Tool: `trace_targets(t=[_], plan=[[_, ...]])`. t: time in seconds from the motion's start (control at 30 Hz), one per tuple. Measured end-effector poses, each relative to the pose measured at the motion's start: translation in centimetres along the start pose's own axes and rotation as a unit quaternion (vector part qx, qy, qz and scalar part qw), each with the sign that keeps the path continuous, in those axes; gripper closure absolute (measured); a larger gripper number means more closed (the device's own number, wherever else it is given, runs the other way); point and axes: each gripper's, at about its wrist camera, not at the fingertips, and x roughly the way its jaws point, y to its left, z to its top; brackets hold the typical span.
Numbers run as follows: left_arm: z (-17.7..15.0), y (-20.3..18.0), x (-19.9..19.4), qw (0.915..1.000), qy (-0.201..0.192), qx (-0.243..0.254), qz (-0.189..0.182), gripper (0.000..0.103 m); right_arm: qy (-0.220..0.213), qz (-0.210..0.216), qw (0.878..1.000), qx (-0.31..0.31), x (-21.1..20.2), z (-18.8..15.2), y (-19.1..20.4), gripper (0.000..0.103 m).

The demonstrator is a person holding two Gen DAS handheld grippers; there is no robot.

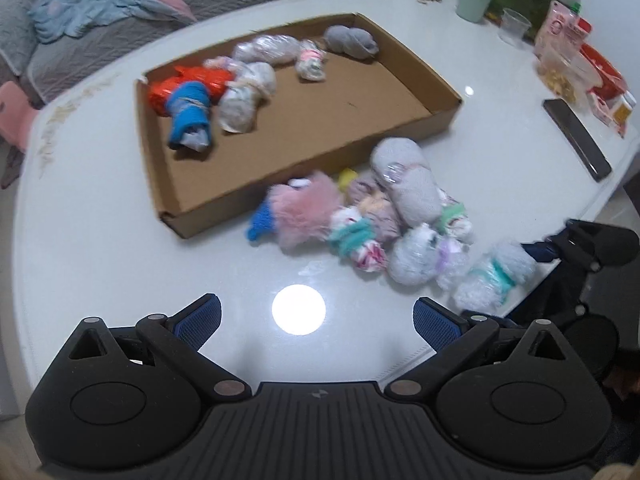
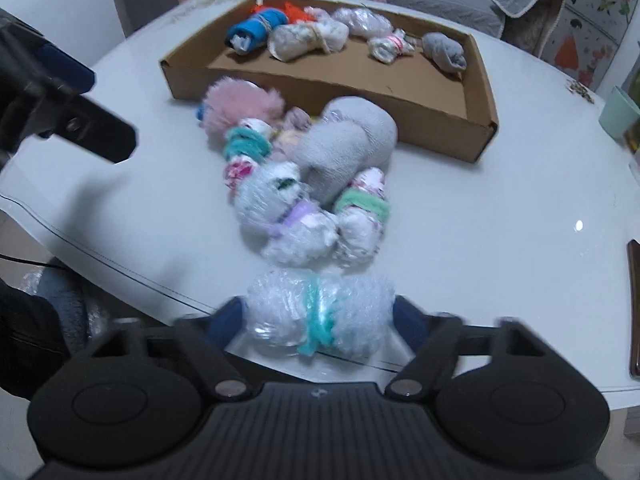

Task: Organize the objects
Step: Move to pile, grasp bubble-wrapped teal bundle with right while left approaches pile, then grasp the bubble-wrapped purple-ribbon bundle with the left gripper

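While the right gripper (image 2: 319, 320) straddles the nearest bundle (image 2: 320, 312) at the surface (image 2: 500, 240) edge, its jaws sit on both flanks, though blur hides whether the pads press, so I cannot tell if it is held. That bundle looks light and squashy, plastic-wrapped and probably slick; the teal band at its middle seems the surest place to pinch. The left gripper (image 1: 317, 318) hovers with jaws wide apart and nothing between them. Beyond lies the pile (image 2: 304, 168) of soft rolls, touching one another, just beside the box (image 2: 440, 120), where six more already rest.
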Motion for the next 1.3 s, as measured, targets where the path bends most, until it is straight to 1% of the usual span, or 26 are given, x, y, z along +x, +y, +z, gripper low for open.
trace_targets(t=[0.07, 0.13, 0.2, 0.23, 0.37, 0.43, 0.5, 0.57, 0.67, 0.73, 0.9, 0.97, 1.07, 1.2, 1.23, 1.3], plan=[[-0.1, -0.7, 0.5, 0.9999, -0.008, 0.009, -0.005, 0.0, -0.004, 0.013, 1.0, -0.001, 0.2, -0.1, -0.5, 0.035], [-0.3, -1.6, 1.3, 0.9997, -0.009, 0.021, -0.011, 0.0, -0.01, 0.009, 1.0, -0.009, 0.2, -0.2, -1.1, 0.035], [-0.5, -2.5, 2.1, 0.9992, -0.013, 0.039, 0.002, 0.0, -0.013, 0.019, 1.0, 0.002, -0.1, -0.6, -2.3, 0.036], [-0.6, -2.9, 2.4, 0.9989, -0.017, 0.043, 0.003, 0.0, -0.016, 0.018, 1.0, 0.001, -0.3, -0.7, -2.8, 0.036], [-0.8, -4.5, 3.7, 0.9988, -0.03, 0.037, -0.01, 0.0, -0.02, 0.015, 0.999, 0.026, -0.7, -1.6, -5.2, 0.036], [-1.1, -5.5, 4.2, 0.9987, -0.033, 0.033, -0.018, 0.001, -0.027, 0.025, 0.999, 0.038, -0.8, -2.1, -6.2, 0.035], [-1.3, -6.4, 4.4, 0.9983, -0.046, 0.03, -0.021, 0.001, -0.036, 0.04, 0.997, 0.047, -1.0, -2.6, -6.8, 0.035], [-1.4, -7.2, 4.8, 0.9976, -0.057, 0.031, -0.025, 0.003, -0.043, 0.044, 0.997, 0.052, -1.4, -2.8, -6.9, 0.035], [-1.5, -8.2, 5.2, 0.9962, -0.073, 0.046, -0.007, 0.004, -0.055, 0.04, 0.996, 0.056, -1.6, -2.8, -7.4, 0.035], [-1.5, -8.4, 5.5, 0.9959, -0.078, 0.045, -0.007, 0.004, -0.055, 0.045, 0.995, 0.072, -1.5, -2.8, -8.1, 0.035], [-1.5, -9.0, 6.4, 0.9946, -0.084, 0.061, -0.004, 0.008, -0.062, 0.049, 0.993, 0.084, -1.6, -2.8, -8.8, 0.036], [-1.6, -9.3, 6.8, 0.9944, -0.082, 0.067, -0.001, 0.011, -0.067, 0.051, 0.992, 0.091, -1.8, -2.8, -9.2, 0.036], [-1.5, -9.8, 7.0, 0.9926, -0.086, 0.086, 0.003, 0.014, -0.07, 0.051, 0.992, 0.097, -2.0, -2.9, -9.5, 0.036], [-1.2, -9.6, 7.0, 0.9927, -0.087, 0.083, -0.002, 0.017, -0.071, 0.052, 0.991, 0.097, -2.0, -2.9, -9.6, 0.036], [-1.0, -9.6, 7.0, 0.9925, -0.088, 0.085, -0.003, 0.02, -0.071, 0.052, 0.991, 0.098, -1.9, -2.9, -9.6, 0.036], [-0.8, -9.6, 7.3, 0.9927, -0.082, 0.089, -0.004, 0.029, -0.071, 0.052, 0.991, 0.098, -2.0, -2.8, -9.6, 0.036]])
